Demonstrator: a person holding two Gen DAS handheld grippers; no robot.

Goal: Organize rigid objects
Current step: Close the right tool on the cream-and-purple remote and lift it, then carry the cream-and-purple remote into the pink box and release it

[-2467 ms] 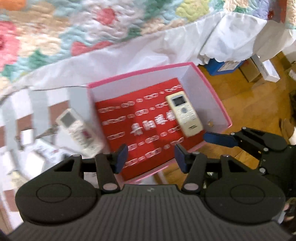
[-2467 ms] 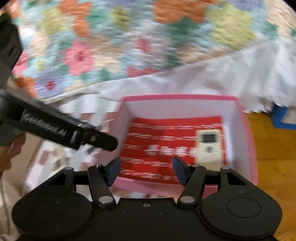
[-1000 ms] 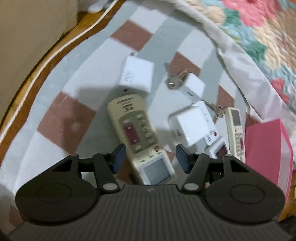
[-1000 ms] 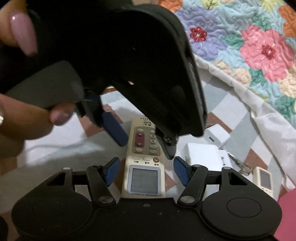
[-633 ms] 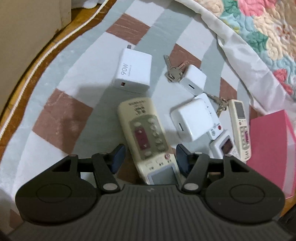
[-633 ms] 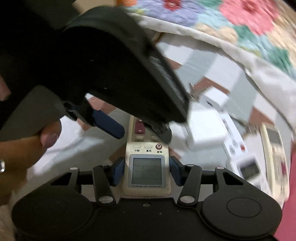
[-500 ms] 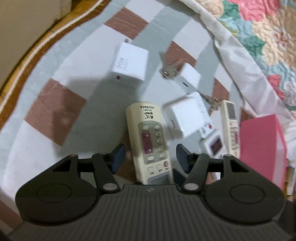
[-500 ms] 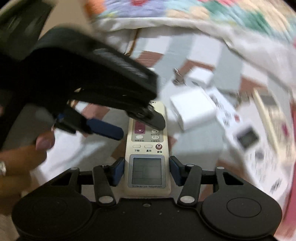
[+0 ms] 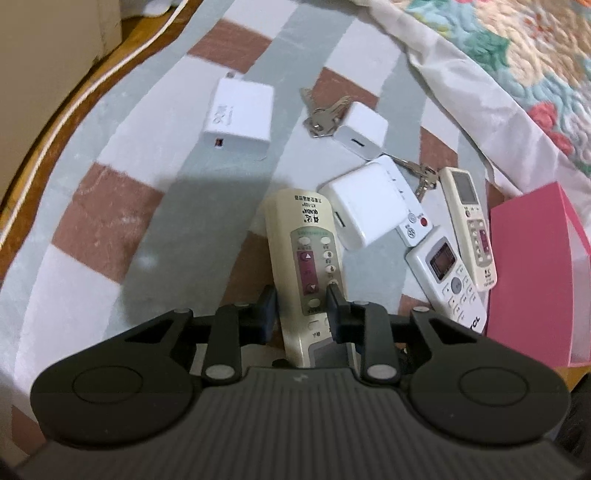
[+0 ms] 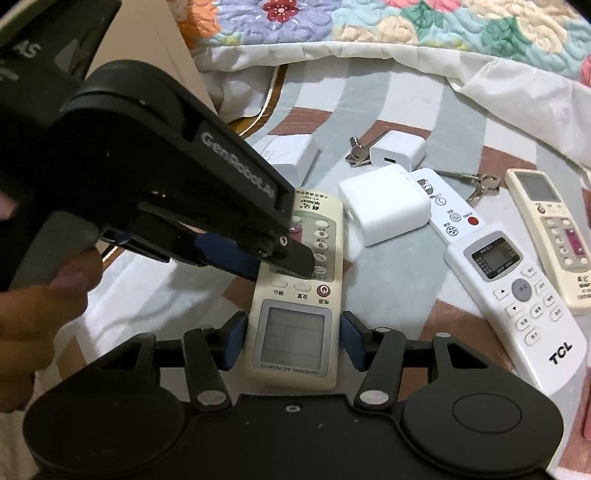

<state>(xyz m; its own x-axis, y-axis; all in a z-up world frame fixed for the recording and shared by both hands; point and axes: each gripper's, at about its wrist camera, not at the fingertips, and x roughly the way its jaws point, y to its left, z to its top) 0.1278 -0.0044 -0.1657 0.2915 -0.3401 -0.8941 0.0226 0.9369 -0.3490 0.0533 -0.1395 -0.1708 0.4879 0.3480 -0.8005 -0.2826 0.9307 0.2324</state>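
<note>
A cream universal remote (image 9: 306, 236) lies on the checked cloth, its screen end (image 10: 293, 339) nearest me. My left gripper (image 9: 301, 308) is closing across its button section, and both pads touch its sides. From the right wrist view that left gripper (image 10: 273, 266) reaches in from the left, one black finger lying over the buttons. My right gripper (image 10: 293, 339) straddles the screen end with its jaws opening, the blue pads just off the remote's edges. A pink box (image 9: 532, 273) stands at the right.
On the cloth lie a large white charger (image 9: 240, 114), two smaller white chargers (image 9: 364, 129) (image 9: 365, 210), keys (image 9: 325, 114), a slim white remote (image 9: 413, 221), a TCL remote (image 9: 447, 280) and another cream remote (image 9: 471, 225). A floral quilt (image 10: 406, 26) borders the far side. A hand (image 10: 37, 314) holds the left gripper.
The cream remote has swung from slanted to pointing straight away from the left gripper. The left jaws have narrowed onto it. The right gripper rolled and its pads eased off the screen end.
</note>
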